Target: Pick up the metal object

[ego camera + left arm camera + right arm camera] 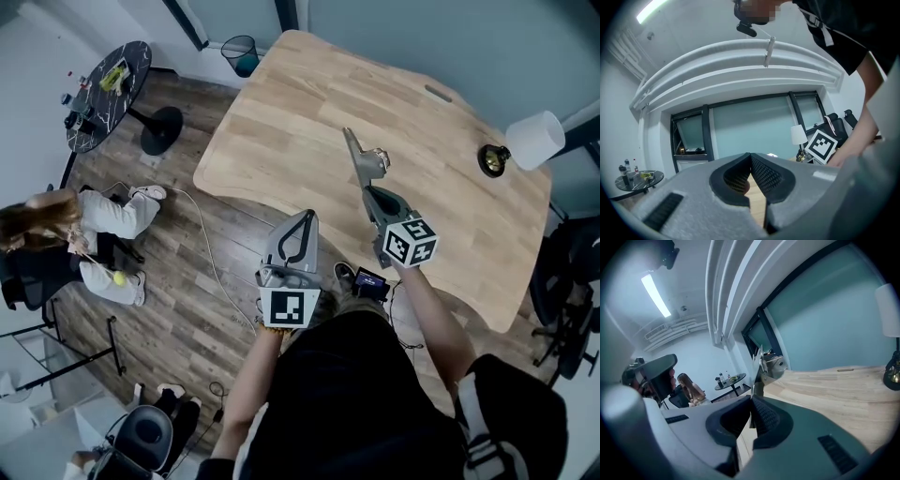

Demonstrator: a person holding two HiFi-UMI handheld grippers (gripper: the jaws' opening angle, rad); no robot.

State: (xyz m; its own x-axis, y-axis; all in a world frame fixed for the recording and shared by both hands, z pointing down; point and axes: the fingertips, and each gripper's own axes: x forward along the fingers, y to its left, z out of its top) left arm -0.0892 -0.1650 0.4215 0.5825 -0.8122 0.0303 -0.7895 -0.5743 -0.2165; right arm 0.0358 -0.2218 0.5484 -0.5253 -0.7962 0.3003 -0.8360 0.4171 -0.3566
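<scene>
The metal object (364, 161), a slim grey tool with a bracket-like head, sticks out beyond my right gripper (372, 192) over the wooden table (281, 122). That gripper is shut on the tool's lower end. In the right gripper view the metal object (764, 365) rises from the closed right gripper (751, 400) against the window. My left gripper (307, 216) hovers at the table's near edge, shut with nothing between its fingers. In the left gripper view the left gripper (750, 157) points toward the window over the table.
A white-shaded lamp (536, 139) with a brass base (492, 160) stands at the table's far right. A waste bin (241, 52) and a round black side table (108, 89) are on the floor at the left. A person (84, 234) sits at far left. An office chair (565, 281) is at right.
</scene>
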